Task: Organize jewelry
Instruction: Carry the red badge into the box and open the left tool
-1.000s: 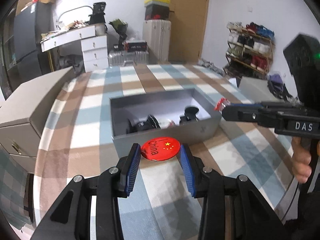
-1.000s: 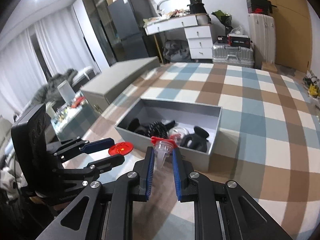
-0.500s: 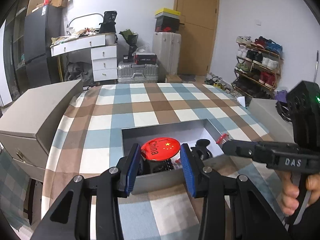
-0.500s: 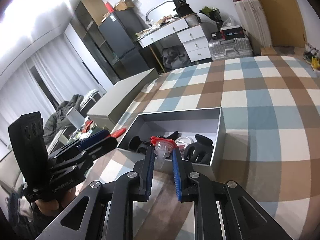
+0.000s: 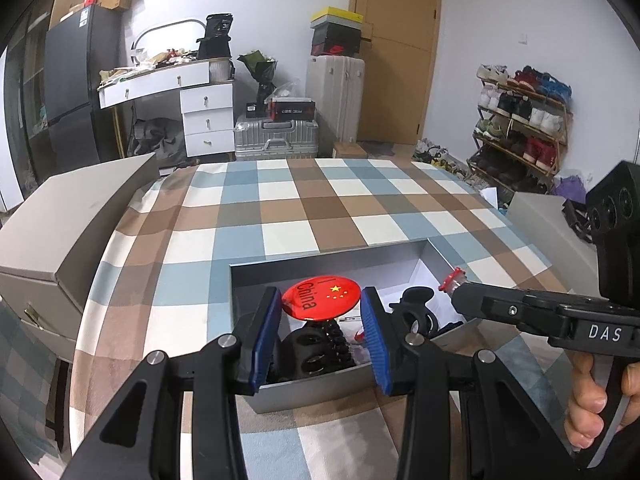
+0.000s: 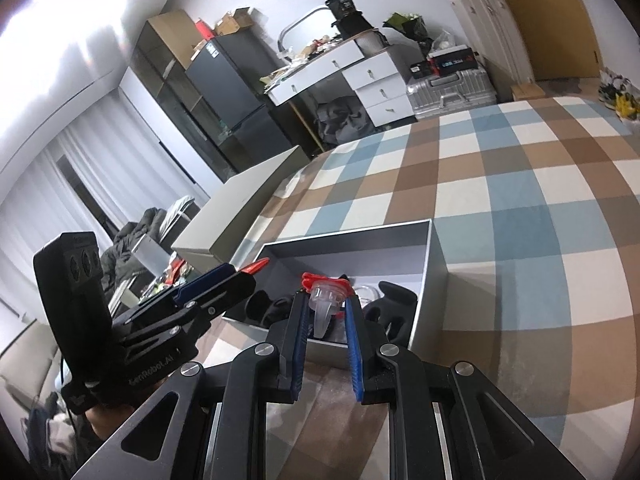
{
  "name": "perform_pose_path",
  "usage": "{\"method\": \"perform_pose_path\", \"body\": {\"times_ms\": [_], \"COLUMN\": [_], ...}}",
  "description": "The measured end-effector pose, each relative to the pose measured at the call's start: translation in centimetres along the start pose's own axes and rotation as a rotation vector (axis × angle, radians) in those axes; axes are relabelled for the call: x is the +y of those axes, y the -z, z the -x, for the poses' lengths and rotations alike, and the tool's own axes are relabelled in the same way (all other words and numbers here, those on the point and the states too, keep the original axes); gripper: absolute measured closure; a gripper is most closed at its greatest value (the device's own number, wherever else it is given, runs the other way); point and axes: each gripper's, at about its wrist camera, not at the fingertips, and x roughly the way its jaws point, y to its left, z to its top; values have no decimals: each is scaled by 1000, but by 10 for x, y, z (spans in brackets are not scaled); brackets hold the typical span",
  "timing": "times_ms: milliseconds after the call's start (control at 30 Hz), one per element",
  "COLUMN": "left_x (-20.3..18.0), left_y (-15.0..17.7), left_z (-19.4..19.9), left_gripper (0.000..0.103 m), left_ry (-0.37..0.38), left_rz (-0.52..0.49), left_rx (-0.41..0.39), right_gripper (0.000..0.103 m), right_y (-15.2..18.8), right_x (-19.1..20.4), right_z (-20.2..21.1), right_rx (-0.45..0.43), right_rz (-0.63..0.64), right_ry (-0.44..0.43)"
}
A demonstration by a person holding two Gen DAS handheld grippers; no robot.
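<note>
The left gripper (image 5: 320, 312) clamps a red "China" flag badge (image 5: 321, 299) over the grey box (image 5: 320, 388) of black hair clips (image 5: 320, 346); the right gripper (image 6: 325, 316), marked "DAS", pinches a clear red-topped clip (image 6: 325, 298) over it.

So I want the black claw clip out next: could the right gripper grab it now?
Probably not: the right gripper is shut on a clear red-topped clip, though the claw clip lies uncovered in the box.

A home bedroom: shoe rack (image 5: 520, 120), suitcases (image 5: 276, 138), dresser (image 5: 206, 120).
</note>
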Motion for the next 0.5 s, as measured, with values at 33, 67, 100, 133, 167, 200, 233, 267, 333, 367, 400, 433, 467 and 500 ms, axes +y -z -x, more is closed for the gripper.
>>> {"method": "perform_pose_path", "body": {"times_ms": [33, 67, 100, 133, 167, 200, 233, 267, 333, 367, 400, 433, 467, 500], "left_x": [-1, -2, -3, -4, -5, -7, -8, -10, -10, -10, -10, -11, -11, -12], "left_y": [0, 1, 2, 2, 2, 3, 3, 3, 2, 1, 2, 2, 2, 2], "left_z": [-1, -2, -3, -3, -4, -5, -5, -5, -6, -7, -6, -7, -7, -8], "left_gripper": [68, 68, 68, 68, 68, 68, 68, 68, 68, 68, 68, 68, 68, 68], "left_ry": [0, 2, 0, -3, -5, -7, -11, -14, -14, -14, -17, -16, -18, -20], "left_rz": [-3, -5, -6, -10, -16, -23, -31, -37, -38, -38, -37, -35, -33, -31], "left_rx": [3, 5, 5, 6, 8, 8, 8, 7, 8, 8, 8, 9, 10, 11], "right_gripper": [85, 85, 85, 85, 85, 85, 85, 85, 85, 85, 85, 85, 85, 85], "right_y": [0, 1, 1, 1, 1, 1, 0, 0, 0, -1, -1, 0, 0, 0], "right_x": [0, 2, 4, 5, 5, 5, 5, 5, 7, 7, 7, 8, 8, 8], "right_z": [0, 0, 0, 0, 0, 0, 0, 0, 1, 0, 0, 0, -1, 0], "right_rx": [2, 3, 5, 3, 2, 1, -1, -3, -9, -11, -12, -10, -8, -8], "right_rz": [1, 7, 16, 19, 18, 16, 12, 11, 16, 18, 21, 21, 19, 16], "right_ry": [5, 11, 15, 16, 16, 14, 15, 23, 30, 36, 40, 40, 38, 37]}}
